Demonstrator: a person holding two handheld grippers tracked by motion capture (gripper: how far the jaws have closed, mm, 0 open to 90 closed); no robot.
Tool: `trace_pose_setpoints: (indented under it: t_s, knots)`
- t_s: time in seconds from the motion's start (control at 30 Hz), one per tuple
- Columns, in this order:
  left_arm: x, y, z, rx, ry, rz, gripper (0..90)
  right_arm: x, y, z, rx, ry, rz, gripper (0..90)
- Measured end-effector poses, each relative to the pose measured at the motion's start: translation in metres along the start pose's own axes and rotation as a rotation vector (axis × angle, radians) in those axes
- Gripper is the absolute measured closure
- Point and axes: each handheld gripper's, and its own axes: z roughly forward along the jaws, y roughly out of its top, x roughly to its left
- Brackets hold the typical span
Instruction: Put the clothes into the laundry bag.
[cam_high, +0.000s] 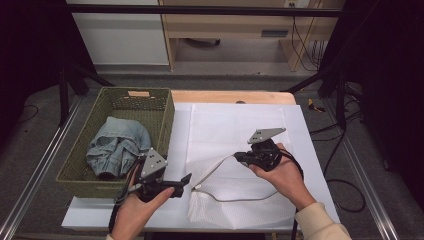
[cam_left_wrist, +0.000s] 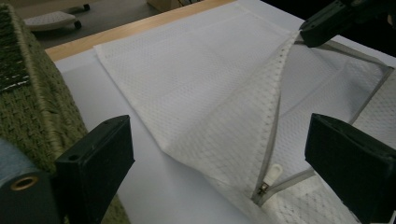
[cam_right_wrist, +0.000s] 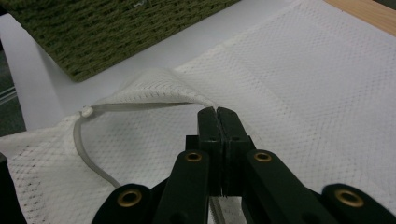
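- White mesh, finely perforated, makes up the laundry bag (cam_high: 235, 150) that is spread flat on the white table cover (cam_high: 310, 165), just right of the basket.
- The bag's zippered edge (cam_left_wrist: 275, 116) is lifted off the lower layer, so that the mouth is seen gaping in the left gripper view.
- The right gripper (cam_high: 239, 156) is held in the person's right hand (cam_high: 282, 175) above the middle of the bag; its jaws are pressed together on the raised upper layer of mesh at the grey zipper tape, as is seen in the right gripper view (cam_right_wrist: 217, 116).
- The white zipper pull (cam_left_wrist: 274, 173) is seen lying at the near end of the opening, where the two grey tapes meet.
- The left gripper (cam_high: 186, 181) is held in the left hand (cam_high: 137, 207) near the front edge of the table, between the basket and the bag; its jaws are spread wide with nothing between them, and the zipper pull is seen ahead of them, untouched.
- A green woven basket (cam_high: 165, 107) is placed at the left of the table, touching the cover's left edge.
- A crumpled denim garment (cam_high: 117, 145) is seen lying inside the basket.
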Motion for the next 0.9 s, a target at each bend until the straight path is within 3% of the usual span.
trace_pose_setpoints:
  t_s: [0.13, 0.43, 0.57, 0.63, 0.77, 0.9]
  knots:
    - [0.023, 0.013, -0.008, 0.009, 0.013, -0.030, 7.3, 0.001, 0.000, 0.000, -0.005, 0.014, -0.002, 89.7]
    - [0.061, 0.029, -0.024, 0.026, 0.175, -0.026, 6.9, 0.002, 0.000, -0.001, -0.006, 0.008, -0.019, 89.6]
    - [0.077, 0.035, -0.029, 0.074, 0.225, 0.017, 7.1, 0.005, -0.001, 0.000, 0.004, 0.005, -0.027, 89.6]
    - [0.086, 0.039, -0.032, 0.078, 0.254, 0.018, 7.2, 0.006, -0.003, 0.001, 0.006, 0.006, -0.037, 89.6]
    - [0.108, 0.045, -0.037, 0.086, 0.277, -0.012, 7.1, 0.010, -0.005, 0.003, 0.011, 0.011, -0.039, 89.6]
    - [0.130, 0.042, -0.031, 0.118, 0.304, -0.047, 7.3, 0.011, -0.006, 0.006, 0.014, 0.011, -0.039, 89.5]
